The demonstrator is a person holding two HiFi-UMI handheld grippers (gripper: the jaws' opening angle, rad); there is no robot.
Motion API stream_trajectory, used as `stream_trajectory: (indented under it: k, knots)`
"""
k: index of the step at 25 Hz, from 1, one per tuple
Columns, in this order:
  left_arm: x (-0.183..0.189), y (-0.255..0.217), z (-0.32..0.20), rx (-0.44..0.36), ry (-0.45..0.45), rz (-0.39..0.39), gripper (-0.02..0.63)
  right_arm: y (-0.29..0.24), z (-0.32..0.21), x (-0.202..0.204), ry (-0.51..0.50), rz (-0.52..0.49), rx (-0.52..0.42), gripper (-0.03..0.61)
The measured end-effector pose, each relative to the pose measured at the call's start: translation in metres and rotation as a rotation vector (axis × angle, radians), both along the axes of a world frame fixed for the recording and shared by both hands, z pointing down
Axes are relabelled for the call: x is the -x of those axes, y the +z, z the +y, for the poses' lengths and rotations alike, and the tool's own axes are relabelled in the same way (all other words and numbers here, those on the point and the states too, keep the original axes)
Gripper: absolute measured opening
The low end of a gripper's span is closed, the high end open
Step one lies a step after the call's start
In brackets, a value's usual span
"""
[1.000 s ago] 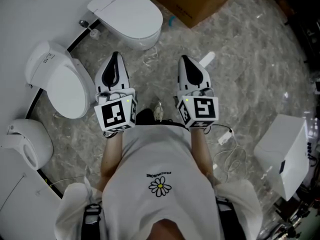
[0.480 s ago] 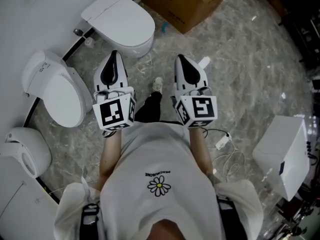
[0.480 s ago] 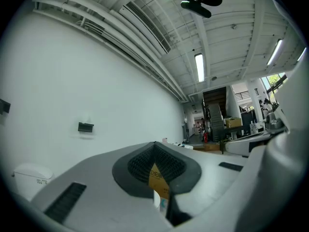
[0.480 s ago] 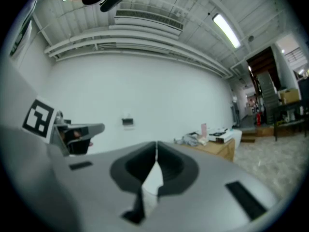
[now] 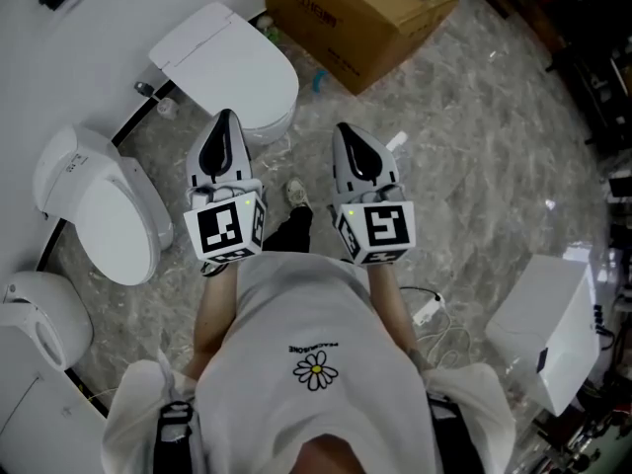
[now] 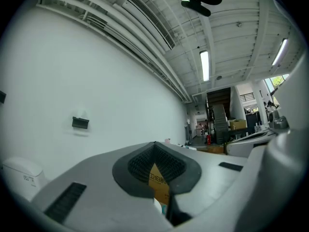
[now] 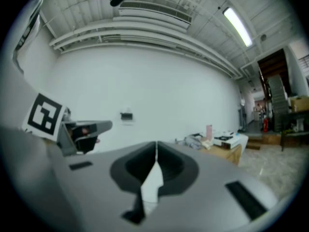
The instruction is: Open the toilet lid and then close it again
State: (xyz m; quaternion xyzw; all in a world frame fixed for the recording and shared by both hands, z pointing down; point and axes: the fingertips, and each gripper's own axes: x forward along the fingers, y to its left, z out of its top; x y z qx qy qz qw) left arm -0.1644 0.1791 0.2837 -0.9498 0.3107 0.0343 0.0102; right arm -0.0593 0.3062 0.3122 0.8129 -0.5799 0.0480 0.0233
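Both grippers now sit closer to the toilet lid [image 5: 225,59], down flat at twelve o'clock of the left gripper [image 5: 225,121]; right gripper [image 5: 343,131] alongside. Jaws pinched together, empty. Lid likely rigid, light, slick — lift under front lip.

Shirt [image 5: 316,309] print reads "PEACEMINUSONE", upside down in head view. Cardboard box [image 5: 357,16] print is too blurred to read.

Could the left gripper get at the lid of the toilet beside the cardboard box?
Probably yes: nothing stands between the left gripper and that closed lid, though its jaws are shut and it points level, so it must dip.
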Motion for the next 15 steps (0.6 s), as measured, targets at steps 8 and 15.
stream_trajectory:
  k: [8, 15]
  knots:
    - [-0.061, 0.002, -0.074, 0.009, -0.043, 0.012, 0.02, -0.001, -0.079, -0.063, -0.057, -0.001, 0.003, 0.031]
    - [-0.103, -0.003, -0.145, 0.015, -0.117, 0.037, 0.02, 0.001, -0.157, -0.118, -0.133, -0.006, 0.026, 0.031]
